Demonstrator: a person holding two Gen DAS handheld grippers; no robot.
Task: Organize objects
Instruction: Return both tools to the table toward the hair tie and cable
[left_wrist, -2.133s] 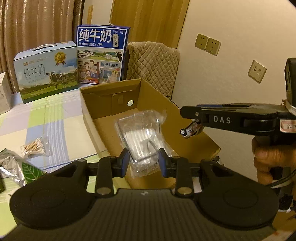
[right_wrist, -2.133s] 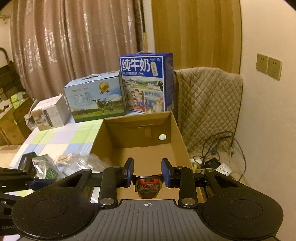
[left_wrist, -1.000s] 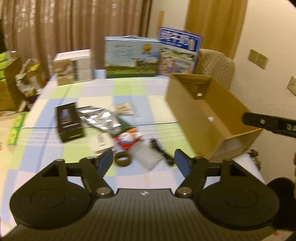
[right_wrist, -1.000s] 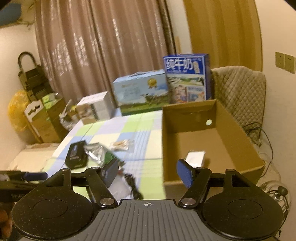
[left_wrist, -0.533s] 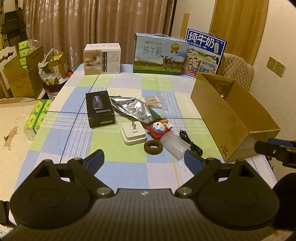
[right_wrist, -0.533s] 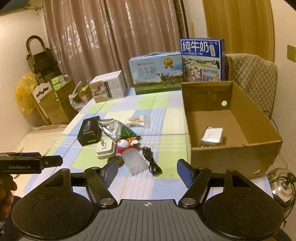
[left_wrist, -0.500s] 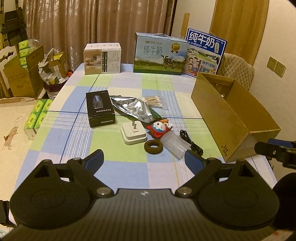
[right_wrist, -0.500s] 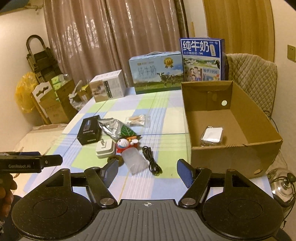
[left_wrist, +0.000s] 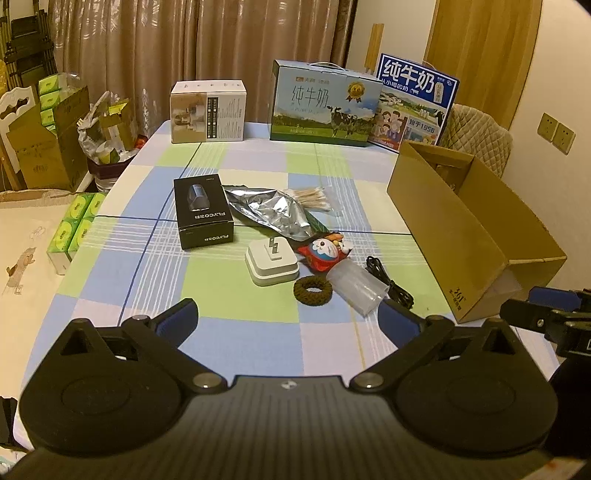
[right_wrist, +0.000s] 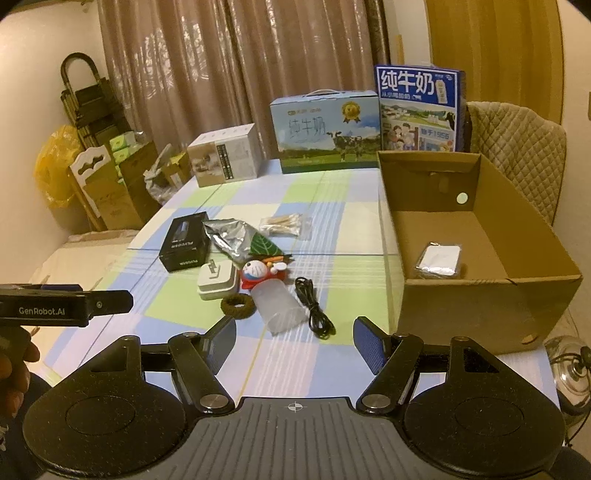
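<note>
Both tongs gape empty, held back from the clutter.
Your left gripper (left_wrist: 288, 319) suits the hair tie (left_wrist: 312, 291); your right gripper (right_wrist: 294, 341), the black cable (right_wrist: 314, 308); carry each over the cardboard box (right_wrist: 491, 295) rim.

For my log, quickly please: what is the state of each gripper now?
Left gripper: open, holding nothing.
Right gripper: open, holding nothing.

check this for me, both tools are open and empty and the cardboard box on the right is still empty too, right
Not quite. Both the left tool and right tool are open and empty, but the cardboard box is not empty: the right wrist view shows a clear-wrapped packet lying on its floor.
</note>
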